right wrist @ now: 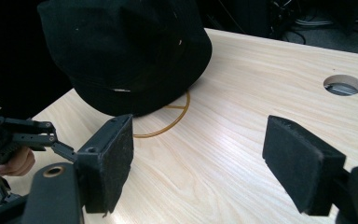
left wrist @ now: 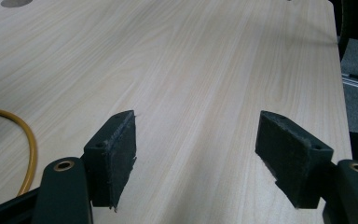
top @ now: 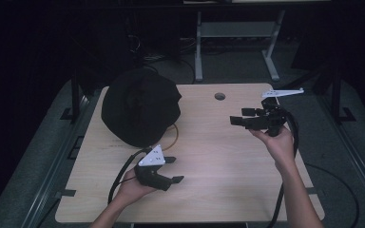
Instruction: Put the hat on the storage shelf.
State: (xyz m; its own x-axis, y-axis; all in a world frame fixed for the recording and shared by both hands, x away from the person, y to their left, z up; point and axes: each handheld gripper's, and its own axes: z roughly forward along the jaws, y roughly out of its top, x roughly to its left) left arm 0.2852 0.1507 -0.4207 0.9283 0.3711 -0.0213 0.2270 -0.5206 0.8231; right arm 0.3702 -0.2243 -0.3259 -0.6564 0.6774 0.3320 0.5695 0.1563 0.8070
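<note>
A black hat [top: 140,107] lies at the table's far left on top of a thin yellow ring [top: 175,135], part of which curves out from under its brim. Close ahead in the right gripper view, the hat [right wrist: 126,51] covers most of the yellow ring [right wrist: 168,123]. My left gripper [top: 175,169] is held low over the near left of the table, open, with bare wood between its pads [left wrist: 116,154]. My right gripper [top: 239,117] hovers at mid right, pointing left toward the hat, also open with nothing between its pads [right wrist: 112,158].
The light wooden table [top: 218,180] has a round cable hole [top: 220,96] near its far edge. A grey desk frame [top: 233,38] stands on the floor behind. Black cables trail from both grippers. The left gripper's arm [right wrist: 23,135] shows at the left of the right gripper view.
</note>
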